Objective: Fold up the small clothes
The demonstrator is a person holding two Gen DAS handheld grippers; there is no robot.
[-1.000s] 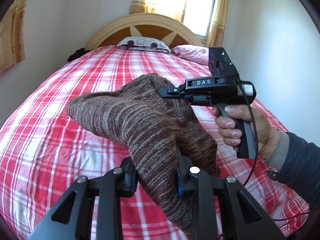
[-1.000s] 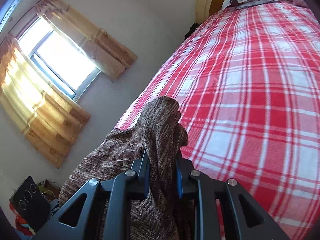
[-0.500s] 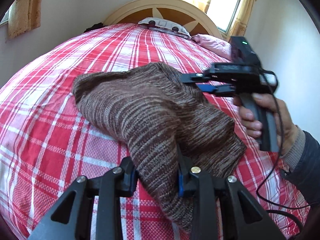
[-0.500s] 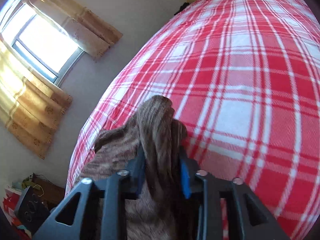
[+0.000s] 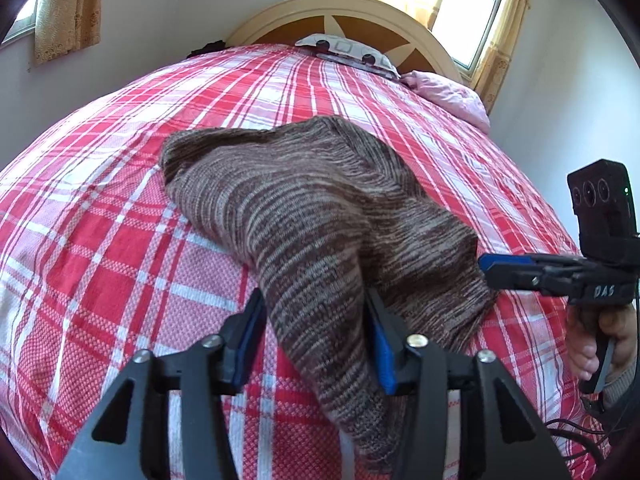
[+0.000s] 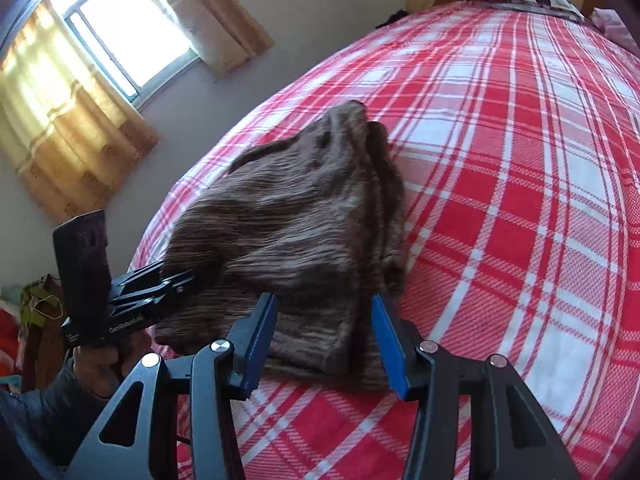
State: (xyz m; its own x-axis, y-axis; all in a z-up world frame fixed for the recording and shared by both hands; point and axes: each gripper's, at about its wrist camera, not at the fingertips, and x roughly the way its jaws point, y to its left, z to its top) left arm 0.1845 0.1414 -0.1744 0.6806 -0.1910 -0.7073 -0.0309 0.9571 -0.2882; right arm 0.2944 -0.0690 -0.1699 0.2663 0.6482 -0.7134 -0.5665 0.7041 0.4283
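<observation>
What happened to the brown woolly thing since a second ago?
Both claws let it go. The left claw has just opened, though the brown knit garment still lies between its fingers. The right claw opened and pulled back off it. The garment sank onto the plaid bedspread. The pillows stayed put.

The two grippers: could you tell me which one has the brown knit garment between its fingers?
The left gripper: brown knit garment runs between its parted fingers. The right gripper sits beside the garment's edge, fingers clear.
</observation>
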